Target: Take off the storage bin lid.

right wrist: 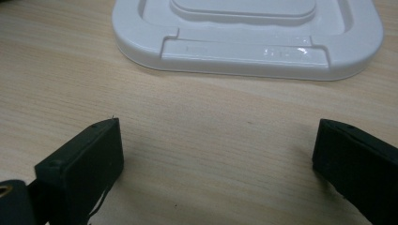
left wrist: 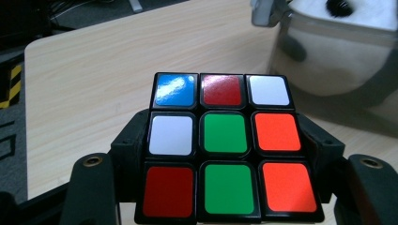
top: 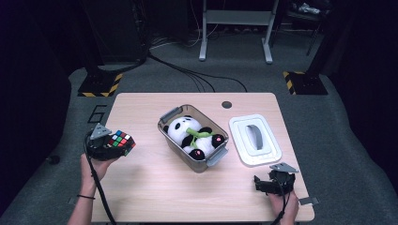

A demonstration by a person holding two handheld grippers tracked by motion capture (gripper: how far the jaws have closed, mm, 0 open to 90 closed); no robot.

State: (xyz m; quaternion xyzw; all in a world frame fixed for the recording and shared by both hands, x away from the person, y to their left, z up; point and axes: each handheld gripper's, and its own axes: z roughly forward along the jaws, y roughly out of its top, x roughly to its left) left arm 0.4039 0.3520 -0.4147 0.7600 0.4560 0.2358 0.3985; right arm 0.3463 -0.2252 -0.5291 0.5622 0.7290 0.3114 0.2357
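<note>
Left gripper (top: 114, 146) clamps the cube (top: 121, 139); the bin (top: 193, 137) lies to its right. Right gripper (top: 263, 183) gapes empty.

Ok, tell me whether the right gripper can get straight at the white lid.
Probably yes. The right gripper sits open just short of the white lid, with only bare table between them. The bin stands off to the side.

You work at a light wooden table (top: 141, 187) standing on grey carpet (top: 356, 140) in a dark room. Beyond it, you see black cables (top: 197, 75) crossing the floor, two yellow-and-black striped bases (top: 99, 85), and a grey metal frame (top: 234, 28).
</note>
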